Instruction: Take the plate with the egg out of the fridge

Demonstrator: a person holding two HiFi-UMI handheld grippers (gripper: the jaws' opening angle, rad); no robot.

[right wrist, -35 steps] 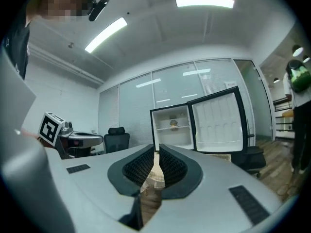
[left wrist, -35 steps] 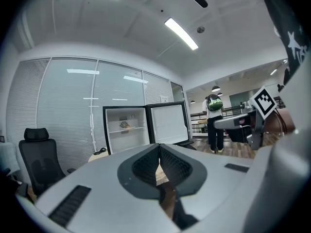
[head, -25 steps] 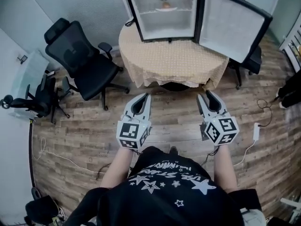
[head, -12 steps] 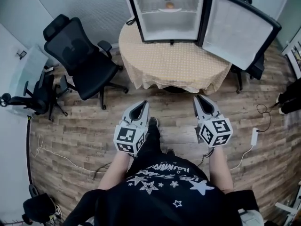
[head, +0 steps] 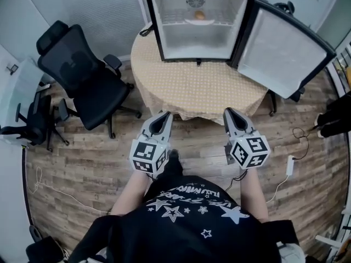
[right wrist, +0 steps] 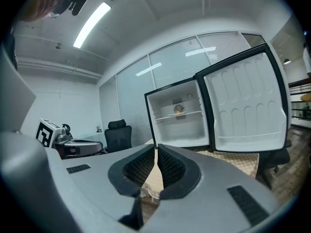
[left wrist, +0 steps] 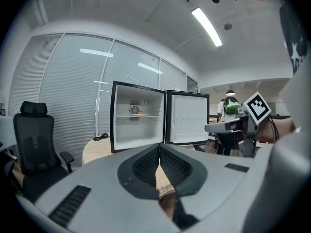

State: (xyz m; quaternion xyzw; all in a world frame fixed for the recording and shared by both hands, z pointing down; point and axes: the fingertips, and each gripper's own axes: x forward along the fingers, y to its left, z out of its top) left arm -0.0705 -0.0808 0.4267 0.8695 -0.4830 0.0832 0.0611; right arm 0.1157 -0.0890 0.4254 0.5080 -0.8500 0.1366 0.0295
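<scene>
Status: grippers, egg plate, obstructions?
Left gripper shut, empty; right gripper just closed, empty. Plate with egg on upper shelf of fridge, untouched. Door open, nothing blocking.

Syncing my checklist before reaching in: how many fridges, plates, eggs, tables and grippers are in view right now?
Fridge: 1
Plate: 1
Egg: 1
Table: 1
Grippers: 2 (left gripper, right gripper)
Total: 6

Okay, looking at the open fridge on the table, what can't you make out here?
1. Too small, every view: plate and egg, so rim and shape are unclear.
2. Hidden under the tablecloth, head view: the table's legs.
3. Cut off by the head view's right edge: a bystander.
</scene>
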